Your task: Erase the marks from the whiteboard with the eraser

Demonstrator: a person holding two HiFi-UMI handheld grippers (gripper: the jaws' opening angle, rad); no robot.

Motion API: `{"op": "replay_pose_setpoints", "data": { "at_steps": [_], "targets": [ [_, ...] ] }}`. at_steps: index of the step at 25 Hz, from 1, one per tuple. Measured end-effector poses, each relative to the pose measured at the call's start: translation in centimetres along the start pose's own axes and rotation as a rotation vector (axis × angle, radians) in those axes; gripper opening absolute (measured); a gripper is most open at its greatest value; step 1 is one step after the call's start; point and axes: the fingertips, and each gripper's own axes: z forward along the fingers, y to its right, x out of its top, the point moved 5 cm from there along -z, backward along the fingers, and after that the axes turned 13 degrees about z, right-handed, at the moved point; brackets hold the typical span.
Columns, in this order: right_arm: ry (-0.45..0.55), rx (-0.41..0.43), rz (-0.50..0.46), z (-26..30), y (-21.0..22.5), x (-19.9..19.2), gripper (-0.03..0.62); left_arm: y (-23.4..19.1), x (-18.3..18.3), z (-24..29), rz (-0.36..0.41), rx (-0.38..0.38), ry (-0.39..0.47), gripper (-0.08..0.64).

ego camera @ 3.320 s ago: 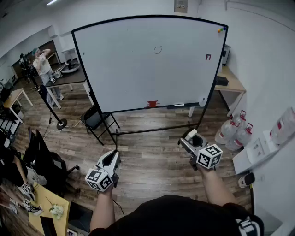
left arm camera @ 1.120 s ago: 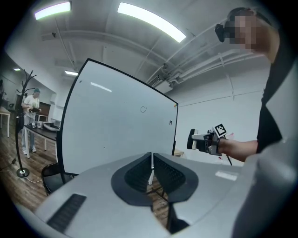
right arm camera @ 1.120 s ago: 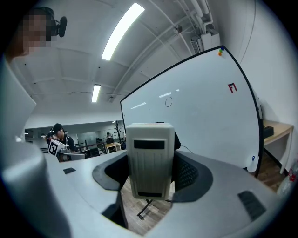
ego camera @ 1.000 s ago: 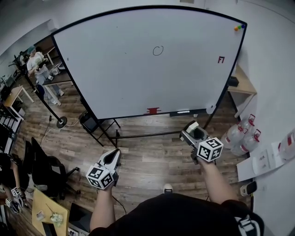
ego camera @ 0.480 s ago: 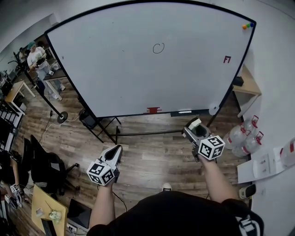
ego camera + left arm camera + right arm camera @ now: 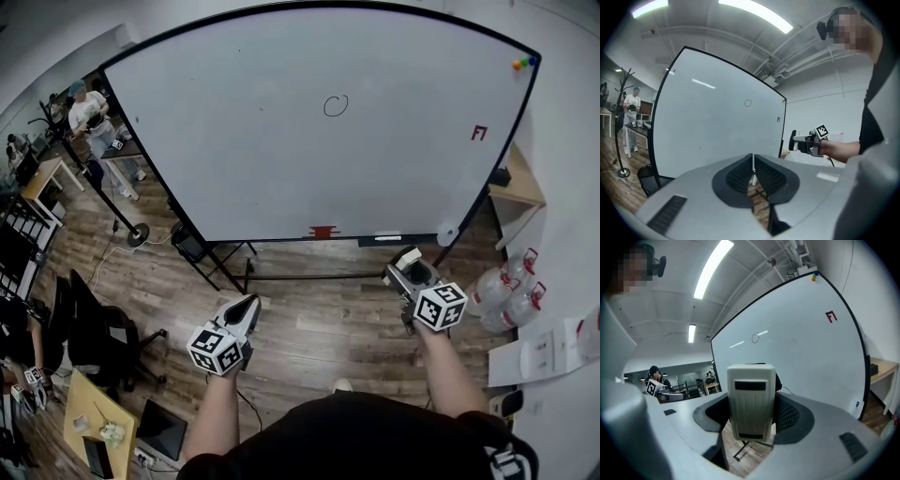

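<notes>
Facing the black-framed whiteboard [image 6: 281,141], I am clamping the pale ribbed plastic eraser [image 6: 751,401] in my right fingers [image 6: 790,416] for wiping, left fingers [image 6: 740,176] sitting closed, empty.

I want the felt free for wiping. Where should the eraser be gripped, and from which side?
By its long side walls, from the ribbed plastic back, as the right gripper holds the eraser now: flat parallel sides suit the jaws, and the felt faces away toward the whiteboard.
</notes>
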Motion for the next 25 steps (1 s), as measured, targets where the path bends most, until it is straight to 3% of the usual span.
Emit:
{"op": "replay_pose_setpoints", "data": {
  "at_steps": [25],
  "targets": [
    [-0.043, 0.045, 0.011, 3.0, 6.5, 2.0, 0.250, 1.3, 1.5, 7.1, 0.038, 0.009, -0.041, 0.026]
  ]
}}
